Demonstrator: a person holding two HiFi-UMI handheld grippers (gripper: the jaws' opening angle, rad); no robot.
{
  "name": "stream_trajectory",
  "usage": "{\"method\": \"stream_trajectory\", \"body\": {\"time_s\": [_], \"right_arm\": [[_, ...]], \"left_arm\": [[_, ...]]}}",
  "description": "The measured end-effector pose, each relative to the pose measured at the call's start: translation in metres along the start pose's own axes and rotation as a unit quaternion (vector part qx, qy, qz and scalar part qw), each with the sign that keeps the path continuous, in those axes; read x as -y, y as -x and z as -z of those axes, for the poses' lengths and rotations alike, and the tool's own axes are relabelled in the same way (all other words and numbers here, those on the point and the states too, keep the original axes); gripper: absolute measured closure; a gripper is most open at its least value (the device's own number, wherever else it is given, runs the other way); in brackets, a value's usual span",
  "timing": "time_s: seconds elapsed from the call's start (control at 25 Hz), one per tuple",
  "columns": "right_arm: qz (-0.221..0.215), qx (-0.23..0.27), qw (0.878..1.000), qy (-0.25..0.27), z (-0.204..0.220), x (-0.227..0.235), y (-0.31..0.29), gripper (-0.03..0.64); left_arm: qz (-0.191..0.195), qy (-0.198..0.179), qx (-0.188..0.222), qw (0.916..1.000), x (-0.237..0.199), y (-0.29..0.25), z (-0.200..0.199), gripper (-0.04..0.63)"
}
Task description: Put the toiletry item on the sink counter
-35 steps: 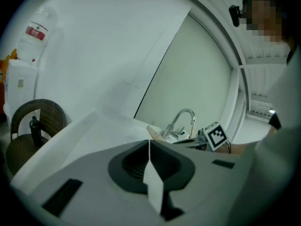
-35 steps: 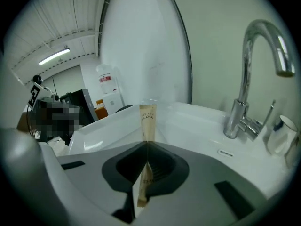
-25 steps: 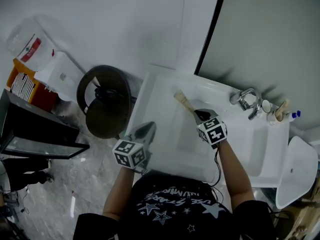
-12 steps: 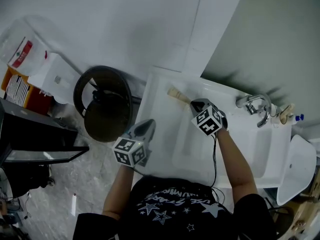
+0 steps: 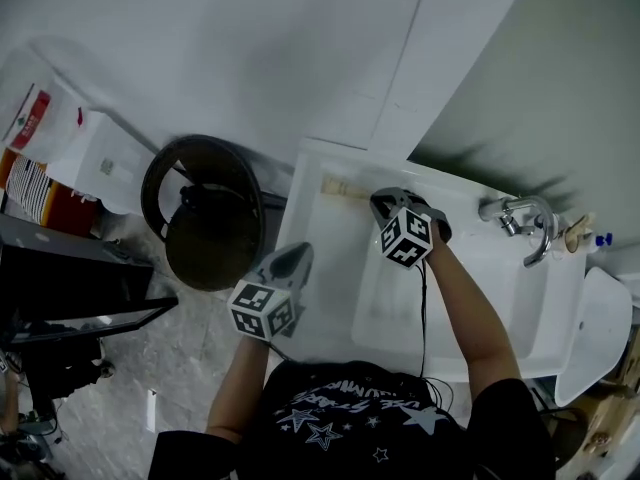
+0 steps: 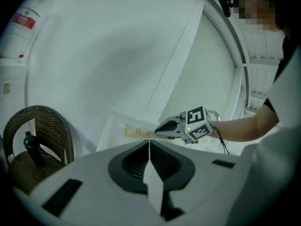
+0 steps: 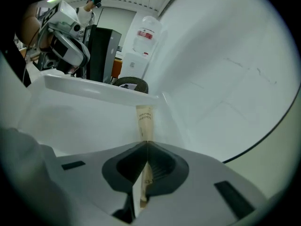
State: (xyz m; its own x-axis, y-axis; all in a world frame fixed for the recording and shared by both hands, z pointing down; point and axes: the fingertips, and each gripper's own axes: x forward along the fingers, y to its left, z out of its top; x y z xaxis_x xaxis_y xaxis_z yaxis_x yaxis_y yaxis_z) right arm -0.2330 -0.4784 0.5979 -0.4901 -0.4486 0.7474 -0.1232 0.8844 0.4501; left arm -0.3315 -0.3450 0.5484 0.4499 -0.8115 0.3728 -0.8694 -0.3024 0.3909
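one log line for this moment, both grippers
phase: placing | right gripper: shut on toothbrush packet | place: over sink counter, near wall, not released | left gripper: shut, empty

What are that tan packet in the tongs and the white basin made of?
Toothbrush packet: looks like matte kraft paper, being tan and flat with dark print. Sink: probably glazed ceramic, smooth white with a soft sheen; could be plastic.

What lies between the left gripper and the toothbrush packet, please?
Only bare white sink counter; the head view shows nothing else between the left gripper and the packet held by the right gripper.
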Motion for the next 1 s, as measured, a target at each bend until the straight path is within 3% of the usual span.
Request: {"method": "stream_trajectory", "body": {"time_s": [0.28, 1.0], "right_arm": [[0.006, 0.004, 1.000, 0.028, 0.000, 0.002, -0.017, 0.600], [0.021, 0.026, 0.999, -0.019, 0.006, 0.006, -0.035, 0.595]], "left_arm": [[0.014, 0.013, -0.016, 0.9997, -0.002, -0.007, 0.009, 0.575], [0.010, 0.019, -0.029, 0.9994, -0.009, -0.014, 0.016, 0.575]]}}
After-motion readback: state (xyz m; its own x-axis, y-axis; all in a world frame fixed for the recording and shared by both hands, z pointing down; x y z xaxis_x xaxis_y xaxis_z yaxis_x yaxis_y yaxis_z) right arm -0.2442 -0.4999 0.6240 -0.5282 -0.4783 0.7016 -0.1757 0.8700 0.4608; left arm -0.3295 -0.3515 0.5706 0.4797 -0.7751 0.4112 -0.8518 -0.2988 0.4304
